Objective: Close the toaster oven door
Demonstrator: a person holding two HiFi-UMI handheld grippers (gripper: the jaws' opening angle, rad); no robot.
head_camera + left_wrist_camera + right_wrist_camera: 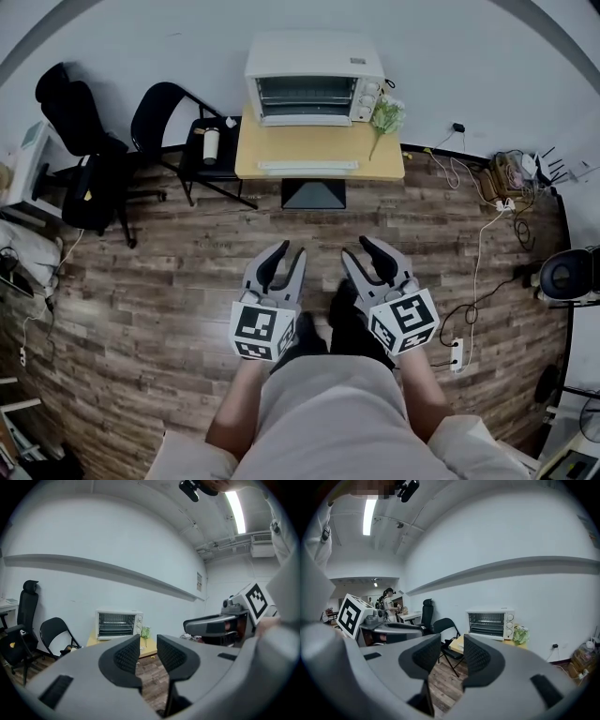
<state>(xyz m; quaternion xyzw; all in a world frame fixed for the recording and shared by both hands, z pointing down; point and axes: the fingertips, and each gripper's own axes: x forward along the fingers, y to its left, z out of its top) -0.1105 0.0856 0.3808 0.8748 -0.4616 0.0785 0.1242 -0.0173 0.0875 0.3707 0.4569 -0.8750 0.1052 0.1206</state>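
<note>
Approach stage, before any contact. The toaster oven (314,80) stands at the back of a small worktop (272,150), against the wall. Its cavity shows bare wire racks, and a pale bar (307,166) near the worktop's front rim appears to be the edge of its lowered door, so the door is judged open.

The person stands on the wooden floor (169,272), well apart from the worktop. The left hand-held gripper (289,253) and the right hand-held gripper (358,251) are held side by side in front of the body, both pointing toward the oven. In the left gripper view the jaws stand a narrow gap apart with only floor and worktop showing between them. The right gripper view shows the same: a narrow gap and nothing held. Both hand-held grippers are therefore empty.

The step in hand is judged to be the walk up to the worktop; closing has not begun. The next move calls for stepping forward past the folding chair (173,112) at the left. One hand-held gripper must then be brought under or against the door's free edge and swung up and back until the door meets the oven's front. No grasp seems strictly necessary; a push on the edge may suffice.
</note>
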